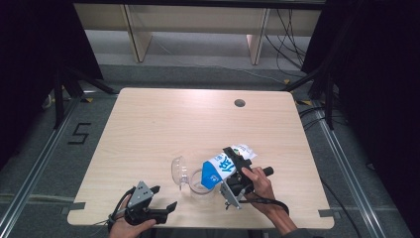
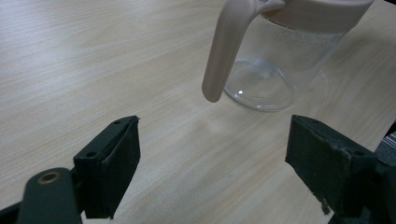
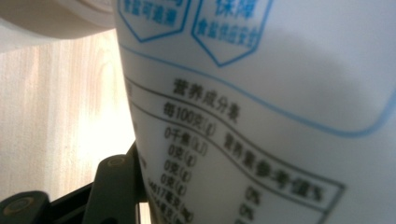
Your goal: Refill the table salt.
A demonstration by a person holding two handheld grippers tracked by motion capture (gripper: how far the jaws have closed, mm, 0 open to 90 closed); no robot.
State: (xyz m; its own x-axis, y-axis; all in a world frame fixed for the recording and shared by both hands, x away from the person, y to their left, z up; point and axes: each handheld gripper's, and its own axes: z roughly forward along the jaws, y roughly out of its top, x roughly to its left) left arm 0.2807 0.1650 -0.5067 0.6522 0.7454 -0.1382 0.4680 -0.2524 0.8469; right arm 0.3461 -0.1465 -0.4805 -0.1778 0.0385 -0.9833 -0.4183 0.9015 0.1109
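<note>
Our right tool (image 1: 233, 168) grips the white-and-blue bag (image 1: 223, 166), tilted over the clear jug (image 1: 190, 178) near the bench's (image 1: 198, 124) front edge; our left tool (image 1: 161, 198) rests wide, nothing between.

Both tongs, left tongs (image 1: 166, 198) and right tongs (image 1: 236, 157), are black with square pads, brass-coloured screws, a grey three-cornered plate and a black cable.

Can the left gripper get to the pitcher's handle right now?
Probably yes: the left gripper is open, and bare table lies between its fingers and the pitcher's handle.
</note>
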